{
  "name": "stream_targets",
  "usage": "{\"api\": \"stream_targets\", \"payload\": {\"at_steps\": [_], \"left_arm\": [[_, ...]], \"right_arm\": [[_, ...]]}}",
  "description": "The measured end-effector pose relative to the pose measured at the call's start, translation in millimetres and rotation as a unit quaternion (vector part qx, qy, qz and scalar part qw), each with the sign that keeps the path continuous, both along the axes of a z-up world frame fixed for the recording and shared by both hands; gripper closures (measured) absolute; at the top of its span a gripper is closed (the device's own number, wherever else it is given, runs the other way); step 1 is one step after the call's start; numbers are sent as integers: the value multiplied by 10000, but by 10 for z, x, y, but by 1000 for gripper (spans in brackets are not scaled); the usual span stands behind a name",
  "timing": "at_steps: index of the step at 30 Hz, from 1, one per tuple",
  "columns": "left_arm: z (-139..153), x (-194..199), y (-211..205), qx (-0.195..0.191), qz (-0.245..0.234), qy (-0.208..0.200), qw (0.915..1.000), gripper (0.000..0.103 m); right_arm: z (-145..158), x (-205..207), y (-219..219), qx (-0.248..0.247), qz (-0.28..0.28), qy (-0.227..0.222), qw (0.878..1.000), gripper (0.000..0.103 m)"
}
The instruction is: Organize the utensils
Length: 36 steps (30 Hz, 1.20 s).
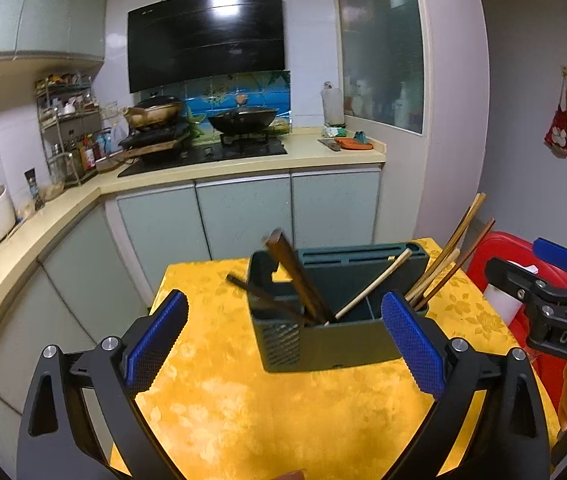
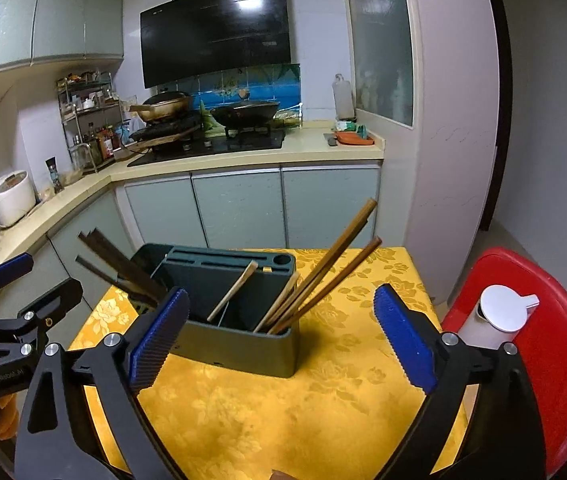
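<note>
Both grippers (image 1: 285, 336) (image 2: 281, 334) empty, agape; one holder (image 2: 239, 340), three compartments.

A dark green utensil holder (image 1: 325, 320) is seen standing on a tabletop (image 1: 243, 408) covered with a yellow floral cloth. Dark brown chopsticks (image 1: 295, 276) are leaned to the left in its left compartment, one pale chopstick (image 1: 375, 286) is tilted right, and lighter wooden chopsticks (image 1: 449, 258) are fanned out at its right end. The left gripper (image 1: 283, 344) is spread wide before the holder, nothing being gripped. The right gripper (image 1: 543, 280) is glimpsed at the right edge.
</note>
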<state>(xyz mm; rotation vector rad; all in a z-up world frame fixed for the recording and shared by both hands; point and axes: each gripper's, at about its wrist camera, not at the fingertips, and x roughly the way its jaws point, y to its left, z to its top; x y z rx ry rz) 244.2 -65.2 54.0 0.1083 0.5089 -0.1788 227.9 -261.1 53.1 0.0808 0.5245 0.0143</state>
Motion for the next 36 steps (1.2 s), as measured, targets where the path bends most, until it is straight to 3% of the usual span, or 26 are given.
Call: {"api": "stream_targets", "payload": {"at_steps": [12,21,29,36], "left_arm": [[-283,-373,169,7,272,39,9996,9],[-478,-660,202,3,354,18,9994,7],[-556,-928,236,-8,516,-283,9983,7],[-530,-1145,305,-1,610,-418,9973,7]], "right_arm": [[-264,-379,119,29,-51,98,9999,7],[-459,-770,271,-85,-90,-103,9999,7],[-488,-1108,390,-211,-97,-616,9978,7],[-497,-1259,439,-177,-80,-654,9977,7]]}}
